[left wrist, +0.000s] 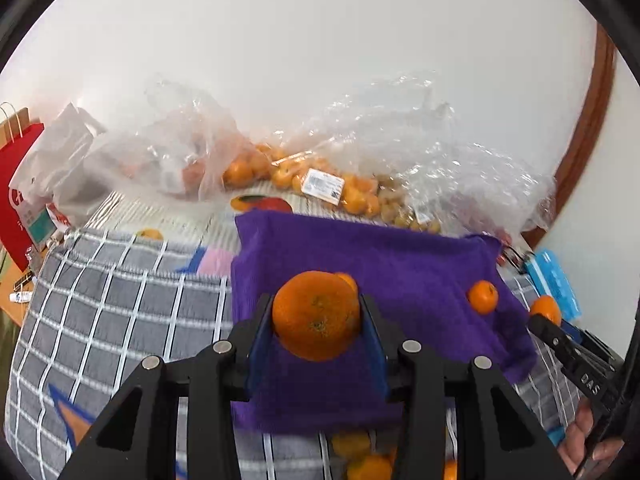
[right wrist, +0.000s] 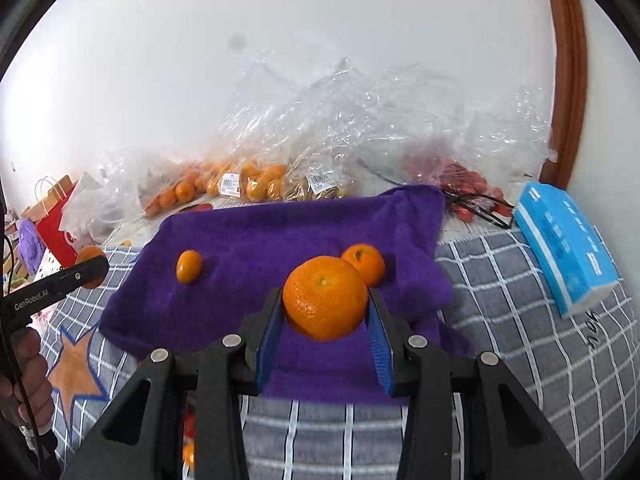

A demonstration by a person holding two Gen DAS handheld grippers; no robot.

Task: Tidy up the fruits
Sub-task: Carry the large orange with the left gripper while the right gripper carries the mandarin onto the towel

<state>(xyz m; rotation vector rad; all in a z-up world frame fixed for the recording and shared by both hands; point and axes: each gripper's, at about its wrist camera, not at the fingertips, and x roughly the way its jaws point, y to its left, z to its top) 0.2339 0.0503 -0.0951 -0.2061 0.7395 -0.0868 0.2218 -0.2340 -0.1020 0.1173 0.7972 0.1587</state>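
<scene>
A purple towel (left wrist: 400,264) lies on the grey checked cloth, also in the right wrist view (right wrist: 280,232). My left gripper (left wrist: 318,316) is shut on a mandarin (left wrist: 316,314) above the towel's near part. My right gripper (right wrist: 326,304) is shut on another mandarin (right wrist: 325,298) above the towel. Two small mandarins lie on the towel (right wrist: 189,266) (right wrist: 365,263); one shows in the left wrist view (left wrist: 483,297). In the left wrist view the right gripper's mandarin (left wrist: 546,309) shows at the right; in the right wrist view the left gripper's mandarin (right wrist: 91,258) shows at the left.
Clear plastic bags with oranges (left wrist: 280,168) and red fruit (right wrist: 460,180) lie behind the towel by the wall. A blue tissue pack (right wrist: 568,248) lies to the right. A red paper bag (left wrist: 16,184) stands far left. More mandarins (left wrist: 360,456) lie at the near edge.
</scene>
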